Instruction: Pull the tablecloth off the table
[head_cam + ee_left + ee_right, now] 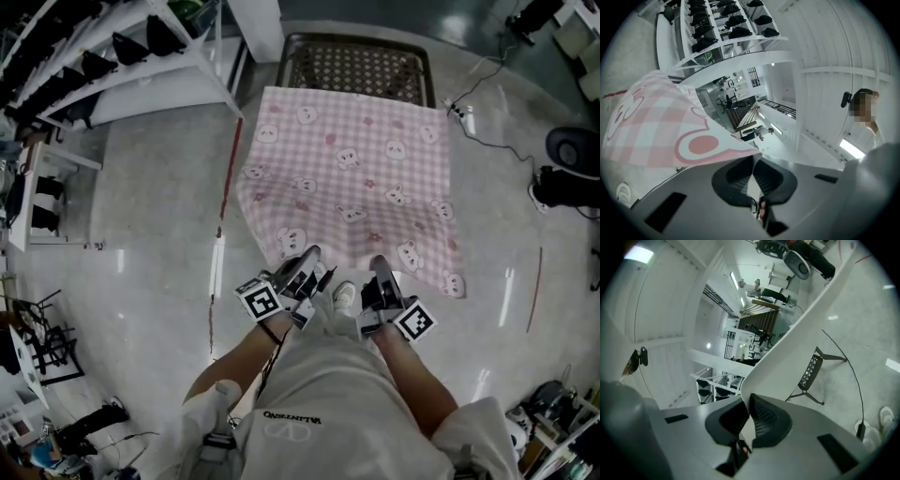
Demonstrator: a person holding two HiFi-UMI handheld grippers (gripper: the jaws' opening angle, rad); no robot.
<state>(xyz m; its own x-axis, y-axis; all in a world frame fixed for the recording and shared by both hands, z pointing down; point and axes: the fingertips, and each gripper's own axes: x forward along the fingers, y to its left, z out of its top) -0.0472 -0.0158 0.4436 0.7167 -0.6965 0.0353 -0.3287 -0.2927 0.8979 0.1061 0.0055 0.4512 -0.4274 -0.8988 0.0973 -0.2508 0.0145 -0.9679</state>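
the tablecloth, pink check with small cartoon animal faces, is stretched out in the air between the person and the desk. the desk's dark mesh top lies almost wholly bare at the top of the head view. the far edge of the tablecloth runs along the desk's near side; whether it rests on that edge cannot be told. the near edge sags a little in the middle, above the pale glossy floor.

the left tongs are clenched on the near left part of that edge. in the left gripper view the black pads are pressed together with the check fabric pinched at their tips and fanning out up and to the left.

the right tongs are clenched on the near right part of the edge. in the right gripper view the plain white underside of the fabric rises from the closed tips towards the upper right.

both tongs point roughly level, side by side and close together in front of the person's body.

a white shelf rack with dark items stands at the upper left, and a cable trails over the floor to the right of the desk.
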